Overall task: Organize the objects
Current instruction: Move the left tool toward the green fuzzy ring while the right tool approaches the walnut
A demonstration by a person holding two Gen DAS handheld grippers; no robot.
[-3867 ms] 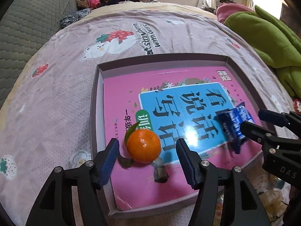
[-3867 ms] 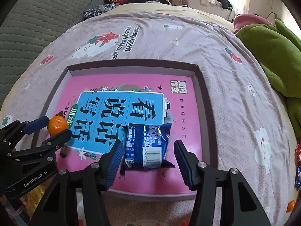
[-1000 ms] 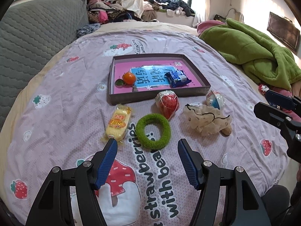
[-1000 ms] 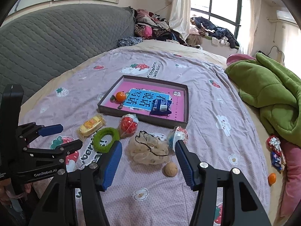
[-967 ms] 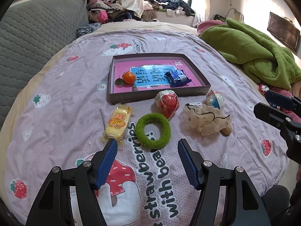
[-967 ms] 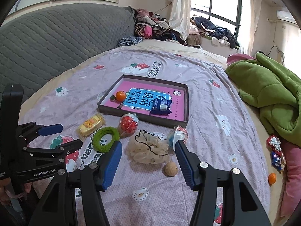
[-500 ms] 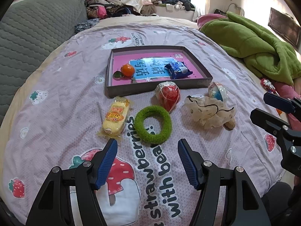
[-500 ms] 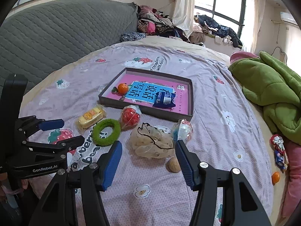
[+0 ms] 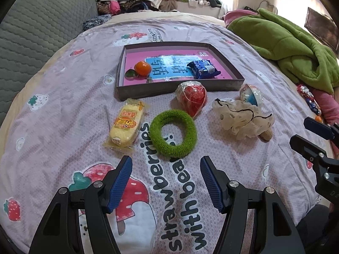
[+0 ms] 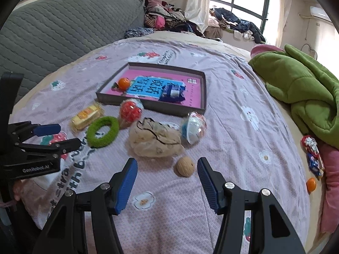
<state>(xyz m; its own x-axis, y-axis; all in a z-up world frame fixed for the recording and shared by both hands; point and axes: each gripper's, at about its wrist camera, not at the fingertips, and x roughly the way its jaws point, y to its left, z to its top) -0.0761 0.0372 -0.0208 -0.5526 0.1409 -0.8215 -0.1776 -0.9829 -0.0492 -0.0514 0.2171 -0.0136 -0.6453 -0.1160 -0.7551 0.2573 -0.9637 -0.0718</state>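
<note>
Both empty and spread wide, the left hand-held gripper (image 9: 166, 166) faces the soft, light green ring (image 9: 174, 132) at twelve o'clock on the bed (pinch one side), the right hand-held gripper (image 10: 166, 168) the hard walnut (image 10: 184, 166).

Orange (image 9: 143, 68) and packet (image 9: 203, 69) in tray (image 9: 178, 86) — ring (image 9: 174, 133) before it.

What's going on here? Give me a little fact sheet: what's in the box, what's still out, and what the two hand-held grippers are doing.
In box: orange, blue packet
On bedspread: yellow snack, green ring, red ball, beige scrunchie, blue capsule, walnut
Left hand-held gripper: open, empty, near green ring
Right hand-held gripper: open, empty, near walnut
</note>
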